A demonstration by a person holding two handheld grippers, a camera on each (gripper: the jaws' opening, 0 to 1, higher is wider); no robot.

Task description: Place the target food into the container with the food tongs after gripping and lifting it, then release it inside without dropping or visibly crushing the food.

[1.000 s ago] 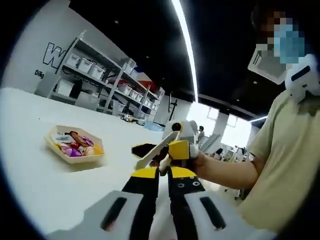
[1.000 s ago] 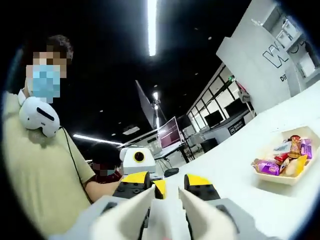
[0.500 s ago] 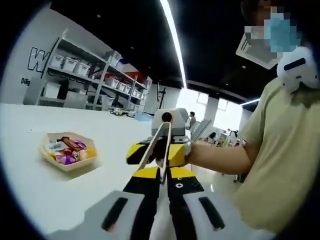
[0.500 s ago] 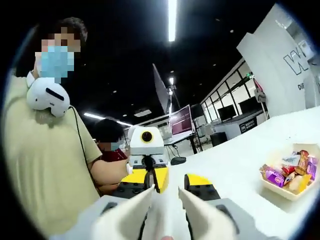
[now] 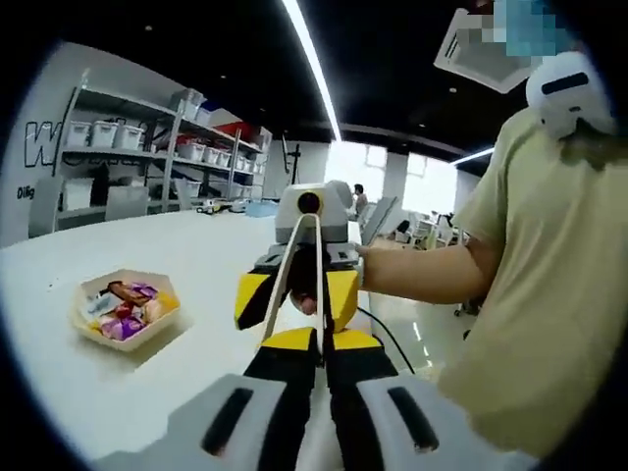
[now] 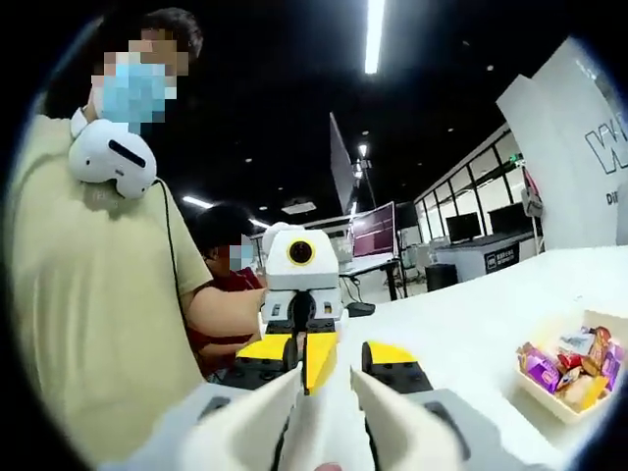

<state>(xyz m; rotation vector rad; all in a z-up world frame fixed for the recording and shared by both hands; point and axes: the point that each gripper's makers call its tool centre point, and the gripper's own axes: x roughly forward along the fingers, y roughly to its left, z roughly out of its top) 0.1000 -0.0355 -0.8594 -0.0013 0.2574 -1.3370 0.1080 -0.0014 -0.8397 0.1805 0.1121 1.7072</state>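
Two hand-held tongs now face each other squarely above the white bench [image 5: 78, 392]; a second ago they met at an angle. The right tongs [image 6: 329, 355] are clenched round slim cream food tongs [image 5: 287, 276], whose arms fan toward the left tongs [image 5: 322, 339]. The left pair's black, yellow-tipped jaws are drawn almost together, and I cannot tell whether they nip an arm. This looks like preparation, with nothing lifted yet. The wrapped snacks [image 5: 123, 312], glossy purple and orange, lie in a shallow cream hexagonal tray [image 5: 142, 337] at nine o'clock in the left gripper view, well apart from both tools.
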